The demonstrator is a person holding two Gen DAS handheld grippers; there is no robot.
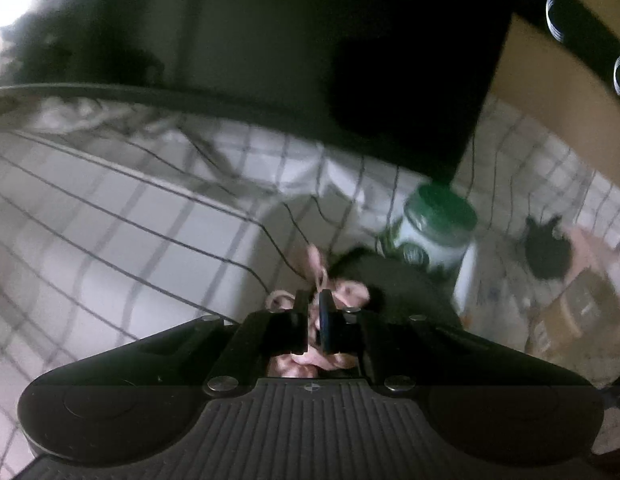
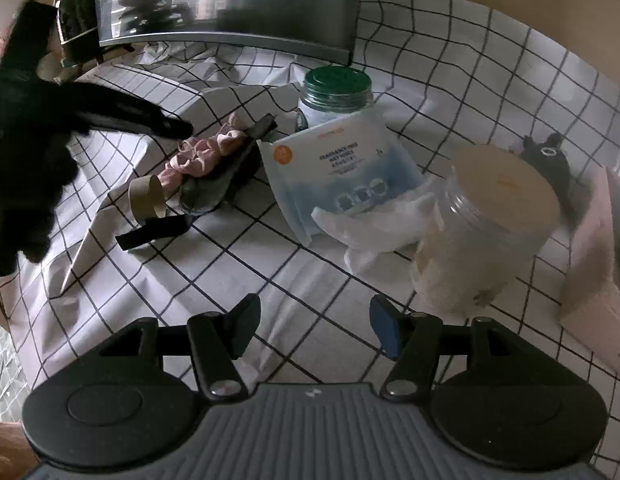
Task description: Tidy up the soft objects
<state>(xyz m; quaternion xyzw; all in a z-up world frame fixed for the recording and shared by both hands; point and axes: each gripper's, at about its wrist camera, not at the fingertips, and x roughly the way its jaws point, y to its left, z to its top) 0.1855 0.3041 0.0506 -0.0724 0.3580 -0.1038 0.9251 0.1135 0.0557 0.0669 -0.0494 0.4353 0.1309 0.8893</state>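
Note:
My left gripper (image 1: 314, 312) is shut on a pink soft fabric piece (image 1: 305, 362) that bunches between and under its fingers, above a black flat item (image 1: 390, 284). In the right wrist view the left gripper (image 2: 177, 126) reaches in from the left to the pink fabric (image 2: 201, 154) lying on the black item (image 2: 225, 168). My right gripper (image 2: 312, 330) is open and empty, low over the checked cloth (image 2: 237, 264). A blue-white wet wipes pack (image 2: 342, 172) with a white tissue (image 2: 370, 228) lies ahead of it.
A green-lidded jar (image 2: 336, 94) stands behind the wipes pack; it also shows in the left wrist view (image 1: 438, 228). A clear jar with a cream lid (image 2: 490, 220) stands right of my right gripper. A black soft toy (image 2: 548, 160), a pink box (image 2: 598, 264) and a dark monitor (image 2: 229, 4) stand around.

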